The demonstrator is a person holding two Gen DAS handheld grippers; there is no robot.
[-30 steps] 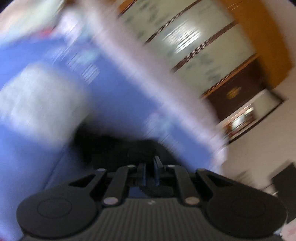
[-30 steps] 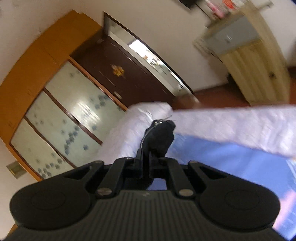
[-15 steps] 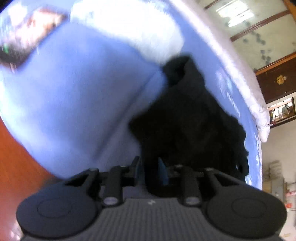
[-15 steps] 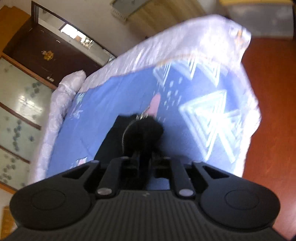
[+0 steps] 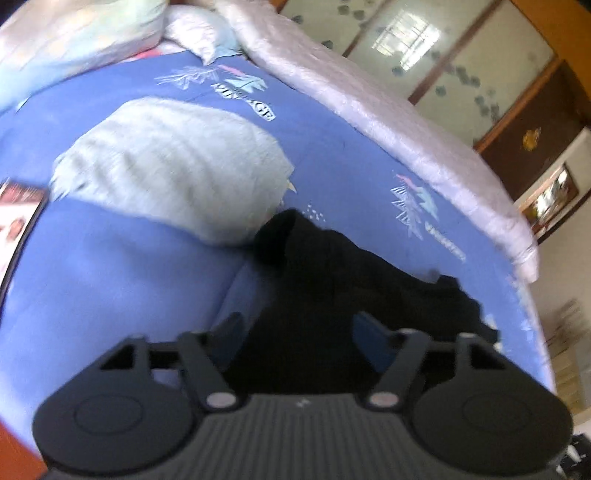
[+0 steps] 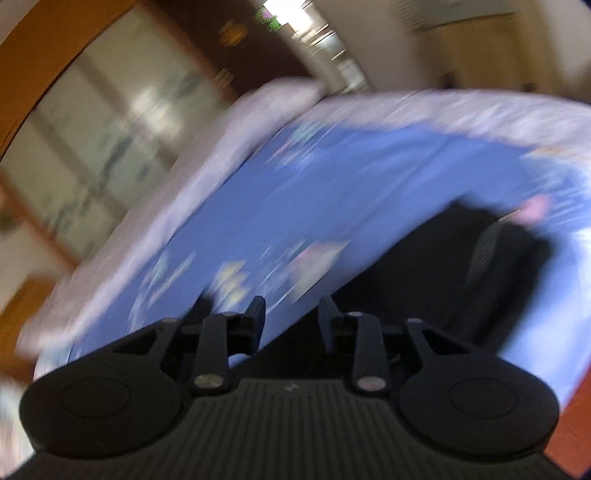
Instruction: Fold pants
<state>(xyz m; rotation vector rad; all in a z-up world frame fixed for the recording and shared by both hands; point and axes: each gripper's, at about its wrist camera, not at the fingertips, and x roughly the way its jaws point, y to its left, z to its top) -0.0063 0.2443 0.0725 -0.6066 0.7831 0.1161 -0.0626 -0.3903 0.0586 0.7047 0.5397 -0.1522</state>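
Note:
The black pants (image 5: 332, 295) lie crumpled on the blue bedsheet (image 5: 110, 277), stretching from near the pillow toward the bed's right end. My left gripper (image 5: 301, 328) hovers just over their near part. Its jaws are opening wide, with the cloth lying under and between the fingers (image 5: 231, 326) and no pad pressing on it. In the blurred right wrist view the pants (image 6: 443, 280) spread to the right. My right gripper (image 6: 291, 314) is at their left edge; its jaws are opening, with sheet and a strip of black cloth in the gap, unpinched.
A pale grey pillow (image 5: 173, 166) lies just beyond the pants. A rolled white quilt (image 5: 388, 122) runs along the far edge of the bed, with more pillows (image 5: 74, 33) at the head. A printed box (image 5: 18, 210) sits at the left. Glass-fronted wardrobes (image 5: 424, 48) stand behind.
Both grippers were shut on the black pants and held them up. Both have come down to the bed and opened, and the pants now lie on the sheet.

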